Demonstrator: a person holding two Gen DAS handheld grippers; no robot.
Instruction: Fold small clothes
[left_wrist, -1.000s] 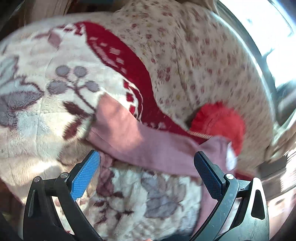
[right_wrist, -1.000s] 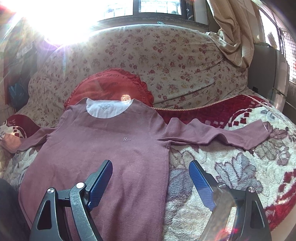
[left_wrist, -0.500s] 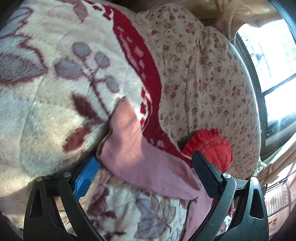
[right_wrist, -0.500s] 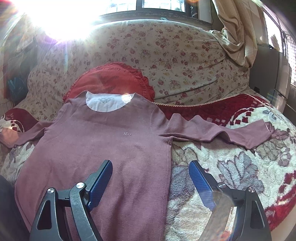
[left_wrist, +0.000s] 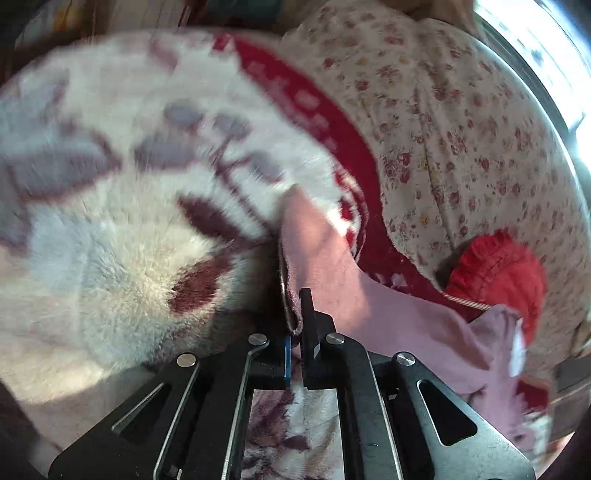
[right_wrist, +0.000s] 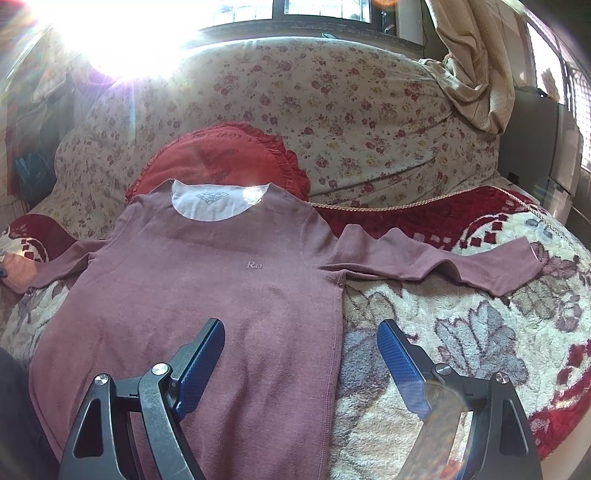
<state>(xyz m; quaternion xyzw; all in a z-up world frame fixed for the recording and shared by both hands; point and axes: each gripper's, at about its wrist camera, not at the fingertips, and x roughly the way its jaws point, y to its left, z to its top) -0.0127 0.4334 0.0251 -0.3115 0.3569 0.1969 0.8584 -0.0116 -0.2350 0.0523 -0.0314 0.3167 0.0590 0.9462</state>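
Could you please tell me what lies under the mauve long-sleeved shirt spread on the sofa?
Under the mauve long-sleeved shirt lies a cream fleece blanket with grey and maroon leaves; its collar rests against a red frilled cushion. Whatever is beneath the shirt's body is covered.

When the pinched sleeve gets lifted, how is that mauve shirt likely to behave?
Likely floppy: the mauve shirt lies limp and the sleeve cuff crumples in the left gripper. Probably light. It may drag on the fuzzy blanket.

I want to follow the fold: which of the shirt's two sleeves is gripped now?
The left sleeve: the left gripper is shut on its cuff. The right sleeve lies free on the blanket.
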